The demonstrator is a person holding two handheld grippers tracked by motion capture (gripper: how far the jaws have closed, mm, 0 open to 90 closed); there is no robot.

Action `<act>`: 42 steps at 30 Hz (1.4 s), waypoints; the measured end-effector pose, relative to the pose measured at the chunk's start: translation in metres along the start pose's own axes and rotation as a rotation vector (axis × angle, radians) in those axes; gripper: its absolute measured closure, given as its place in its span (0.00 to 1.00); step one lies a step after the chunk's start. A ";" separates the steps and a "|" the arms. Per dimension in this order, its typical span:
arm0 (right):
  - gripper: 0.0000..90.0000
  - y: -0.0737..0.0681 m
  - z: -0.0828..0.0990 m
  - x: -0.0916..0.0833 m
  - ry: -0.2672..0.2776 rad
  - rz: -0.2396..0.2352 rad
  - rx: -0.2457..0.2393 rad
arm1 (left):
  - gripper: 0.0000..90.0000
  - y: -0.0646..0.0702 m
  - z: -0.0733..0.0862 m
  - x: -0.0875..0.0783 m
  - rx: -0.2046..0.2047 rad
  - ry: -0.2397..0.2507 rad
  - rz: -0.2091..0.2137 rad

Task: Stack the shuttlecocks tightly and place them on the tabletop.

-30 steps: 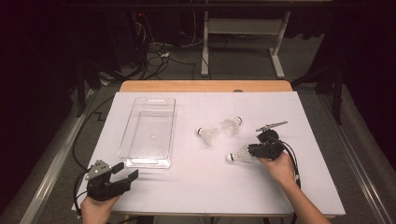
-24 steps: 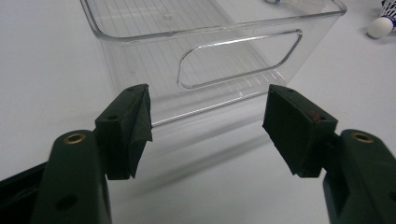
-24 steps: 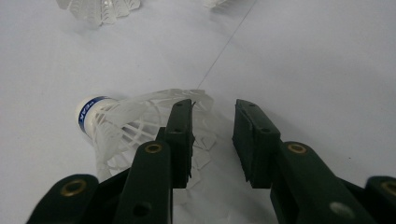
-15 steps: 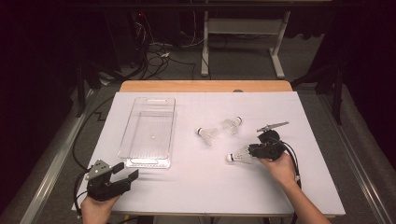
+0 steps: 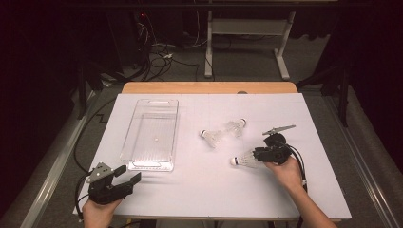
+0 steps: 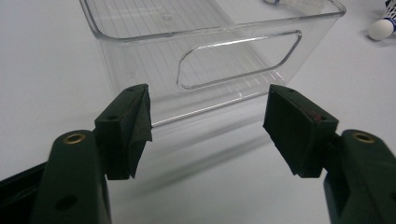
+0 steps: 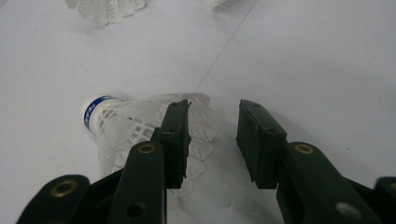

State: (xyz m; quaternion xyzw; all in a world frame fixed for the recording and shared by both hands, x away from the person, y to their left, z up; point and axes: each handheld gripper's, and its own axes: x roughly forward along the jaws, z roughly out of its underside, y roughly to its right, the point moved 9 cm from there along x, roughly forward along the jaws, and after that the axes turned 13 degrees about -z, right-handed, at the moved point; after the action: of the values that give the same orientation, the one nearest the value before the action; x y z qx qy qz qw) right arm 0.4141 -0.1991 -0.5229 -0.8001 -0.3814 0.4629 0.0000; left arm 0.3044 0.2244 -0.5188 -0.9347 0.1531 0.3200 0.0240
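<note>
White table (image 5: 190, 190), shuttlecock (image 7: 140, 126) half behind tongs (image 7: 212, 140)

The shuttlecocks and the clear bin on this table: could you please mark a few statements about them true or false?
1. Three shuttlecocks lie on the white table. True: one by the right gripper, shuttlecock, and two farther back.
2. A shuttlecock lies inside the clear plastic bin. False: the bin holds nothing.
3. The left gripper is open, facing the bin's handle cutout. True.
4. The right gripper's fingers clamp the shuttlecock's cork. False: the cork lies off to one side of them; one finger lies over the feather skirt, and the fingers stand apart, having just been opening.
5. The bin stands to the right of all the shuttlecocks in the high view. False: it stands to their left.
</note>
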 end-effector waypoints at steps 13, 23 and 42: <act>0.71 0.000 0.004 -0.003 0.011 -0.003 -0.001 | 0.36 0.000 0.000 0.000 0.000 0.003 -0.004; 0.71 0.001 0.009 -0.011 0.038 -0.007 0.003 | 0.36 0.000 0.000 0.000 0.002 0.002 -0.004; 0.71 -0.005 0.021 -0.032 0.092 0.002 -0.009 | 0.36 0.000 0.000 0.000 0.001 0.006 -0.007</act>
State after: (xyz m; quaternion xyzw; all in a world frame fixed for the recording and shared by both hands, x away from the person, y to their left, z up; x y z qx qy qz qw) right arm 0.3871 -0.2225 -0.5093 -0.8210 -0.3823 0.4238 0.0135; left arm 0.3046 0.2244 -0.5185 -0.9361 0.1499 0.3172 0.0250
